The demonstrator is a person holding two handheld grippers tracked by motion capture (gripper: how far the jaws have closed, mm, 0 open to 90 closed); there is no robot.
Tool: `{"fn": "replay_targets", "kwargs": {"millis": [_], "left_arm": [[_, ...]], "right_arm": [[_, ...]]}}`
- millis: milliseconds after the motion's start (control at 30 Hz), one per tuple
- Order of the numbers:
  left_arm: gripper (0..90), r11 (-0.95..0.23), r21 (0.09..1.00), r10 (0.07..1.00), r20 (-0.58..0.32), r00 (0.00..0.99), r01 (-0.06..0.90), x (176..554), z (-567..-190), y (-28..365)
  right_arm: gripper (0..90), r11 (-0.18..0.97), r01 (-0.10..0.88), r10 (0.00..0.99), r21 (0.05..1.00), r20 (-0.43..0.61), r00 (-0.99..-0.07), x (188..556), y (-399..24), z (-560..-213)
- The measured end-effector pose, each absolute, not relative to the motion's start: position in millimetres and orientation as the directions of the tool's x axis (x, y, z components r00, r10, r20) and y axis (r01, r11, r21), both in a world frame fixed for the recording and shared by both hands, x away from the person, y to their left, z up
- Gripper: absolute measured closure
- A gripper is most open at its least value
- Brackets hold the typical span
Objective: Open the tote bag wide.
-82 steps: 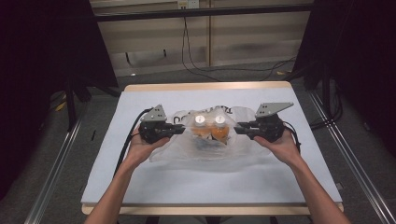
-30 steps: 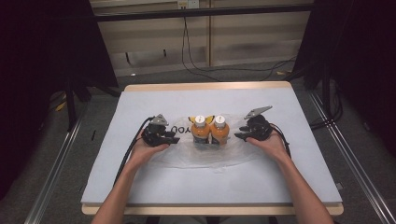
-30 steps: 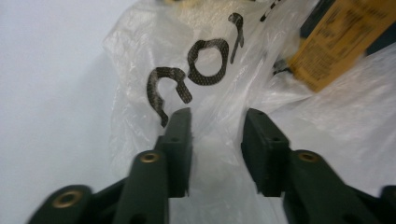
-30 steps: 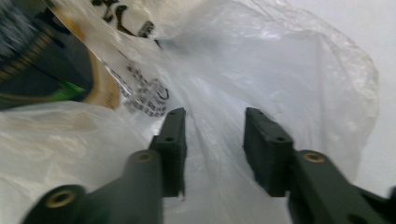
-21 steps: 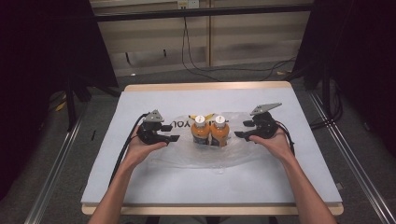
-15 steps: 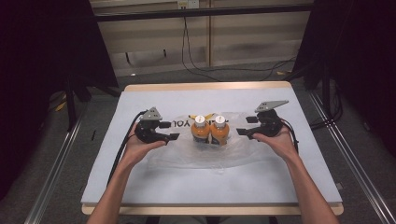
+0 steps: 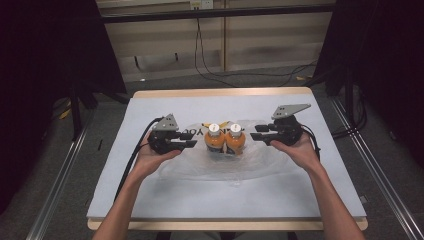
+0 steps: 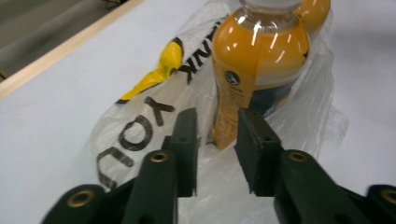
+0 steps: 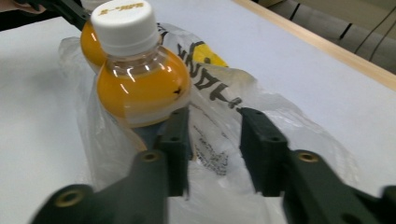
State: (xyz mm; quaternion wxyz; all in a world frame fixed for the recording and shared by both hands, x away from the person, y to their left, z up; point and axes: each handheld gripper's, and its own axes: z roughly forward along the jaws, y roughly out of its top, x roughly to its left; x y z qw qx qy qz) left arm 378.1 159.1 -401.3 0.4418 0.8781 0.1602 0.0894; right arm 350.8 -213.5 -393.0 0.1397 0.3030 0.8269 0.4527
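Two orange juice bottles with white caps [image 7: 215,140] [image 7: 235,140] stand side by side on a crumpled clear plastic bag [image 7: 260,159] with black and yellow print. My left gripper [image 7: 193,140] hovers just left of them and points at the nearer bottle [image 8: 257,60]. Its jaws have just been closing, but a gap remains and only the bag's film [image 8: 135,135] lies below it. My right gripper [image 7: 254,133] hovers at the right and faces the other bottle [image 9: 140,88]. Its jaws have also been closing, and stand apart over the bag [image 9: 219,93], gripping nothing.
A white cloth [image 7: 150,200] covers the table, whose wooden edge [image 7: 220,93] runs along the far side. Black cables [image 7: 137,155] trail from both grippers. Metal rails [image 7: 380,175] flank the table, and dark curtains stand at both sides.
Both grippers have risen off the table on either side of the bottles. The bag, earlier held up around the bottles, now lies spread flat under them.
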Motion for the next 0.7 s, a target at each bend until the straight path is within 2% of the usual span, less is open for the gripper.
{"fn": "replay_targets", "kwargs": {"millis": [133,200,333,700], "left_arm": [[82.8,-0.588,0.786,0.320,0.011,0.947,0.190,379.4,-406.2,149.4],[83.5,-0.620,0.760,0.320,0.018,0.947,0.195,380.7,-409.9,141.2],[85.4,-0.632,0.746,0.319,0.006,0.948,0.208,387.0,-413.9,134.0],[86.0,-0.724,0.651,0.325,0.032,0.945,0.227,397.9,-441.3,118.8]], "right_arm": [[83.5,0.452,0.386,0.589,0.804,0.056,-0.806,353.7,-203.8,-399.7],[86.8,0.473,0.392,0.577,0.789,0.058,-0.814,354.6,-200.5,-402.7],[90.0,0.506,0.400,0.562,0.764,0.060,-0.825,358.5,-195.4,-408.9],[90.0,0.556,0.437,0.572,0.707,0.057,-0.819,373.4,-183.9,-431.8]]}}
